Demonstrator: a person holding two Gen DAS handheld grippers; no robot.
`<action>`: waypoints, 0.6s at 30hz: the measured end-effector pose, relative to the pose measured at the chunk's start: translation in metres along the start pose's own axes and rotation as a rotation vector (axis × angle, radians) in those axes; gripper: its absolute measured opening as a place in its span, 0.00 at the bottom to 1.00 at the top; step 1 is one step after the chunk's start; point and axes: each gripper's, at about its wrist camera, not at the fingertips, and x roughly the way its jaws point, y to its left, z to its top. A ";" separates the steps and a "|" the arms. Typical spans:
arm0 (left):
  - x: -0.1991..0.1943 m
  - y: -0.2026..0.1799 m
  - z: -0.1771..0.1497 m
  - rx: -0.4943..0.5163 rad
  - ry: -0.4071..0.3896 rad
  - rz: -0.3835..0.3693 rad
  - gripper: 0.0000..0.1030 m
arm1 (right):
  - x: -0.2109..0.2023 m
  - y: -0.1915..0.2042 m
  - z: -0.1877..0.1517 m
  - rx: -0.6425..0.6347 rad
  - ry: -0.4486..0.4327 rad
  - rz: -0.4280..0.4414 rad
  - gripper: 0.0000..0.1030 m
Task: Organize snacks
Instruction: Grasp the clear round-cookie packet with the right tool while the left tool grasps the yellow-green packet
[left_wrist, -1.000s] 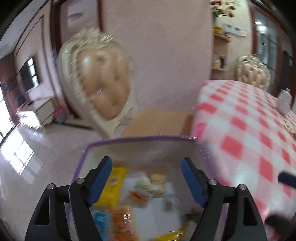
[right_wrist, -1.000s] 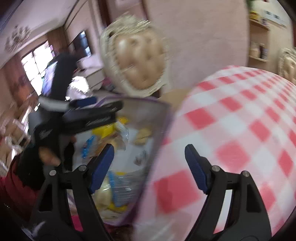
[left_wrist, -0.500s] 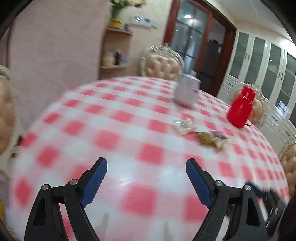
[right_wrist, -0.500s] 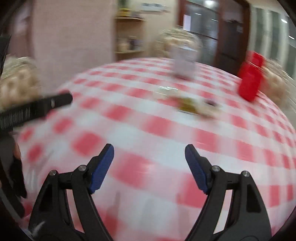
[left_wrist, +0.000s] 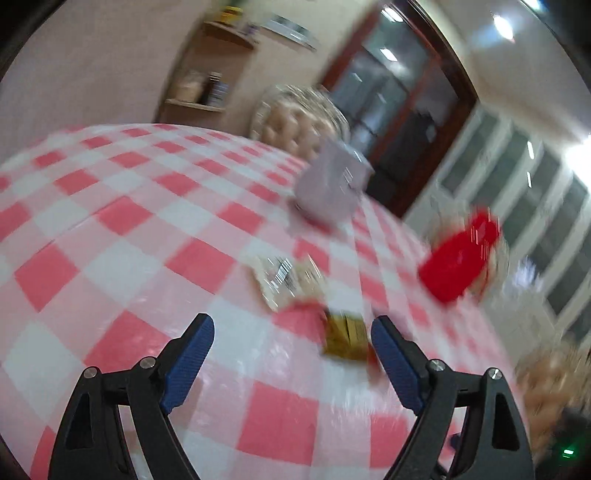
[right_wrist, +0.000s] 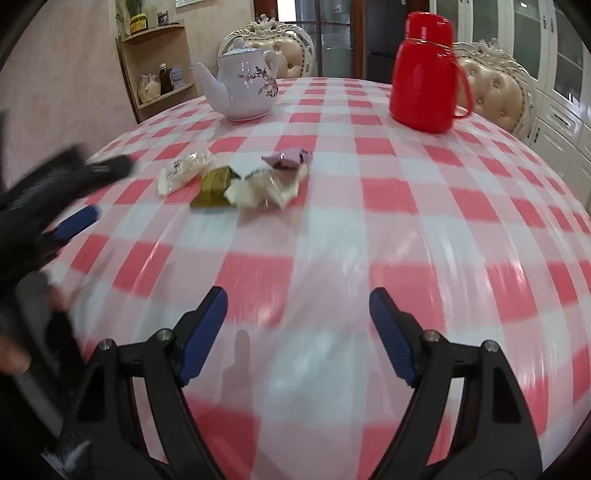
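Note:
Several snack packets lie in a small heap on the red-and-white checked table (right_wrist: 406, 229): a clear white packet (right_wrist: 183, 171), an olive-gold packet (right_wrist: 214, 186), cream packets (right_wrist: 264, 186) and a purple packet (right_wrist: 288, 158). My right gripper (right_wrist: 297, 299) hovers open over bare cloth, well short of the heap. My left gripper (left_wrist: 291, 325) is open and empty, with the gold packet (left_wrist: 345, 338) just beyond its right finger and a clear barcode packet (left_wrist: 280, 277) further ahead. The left gripper (right_wrist: 92, 192) also shows blurred at the left edge of the right wrist view, next to the heap.
A white flowered teapot (right_wrist: 243, 88) and a red thermos jug (right_wrist: 424, 74) stand at the far side of the table. Ornate padded chairs (right_wrist: 273, 40) (right_wrist: 495, 92) sit behind it. A corner shelf (right_wrist: 159, 70) with jars is at the back left.
Both grippers have swung away from the clear box of snacks by the chair and over the table. The snack heap is now nearer, and the left wrist view has tilted.

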 end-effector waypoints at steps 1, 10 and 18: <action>-0.004 0.007 0.004 -0.035 -0.021 0.000 0.85 | 0.006 0.000 0.007 0.011 0.011 0.016 0.79; -0.001 0.023 0.014 -0.102 -0.043 0.050 0.85 | 0.069 0.024 0.065 0.054 0.041 0.043 0.81; 0.003 0.023 0.011 -0.091 -0.013 0.052 0.85 | 0.090 0.011 0.077 0.077 0.085 -0.023 0.81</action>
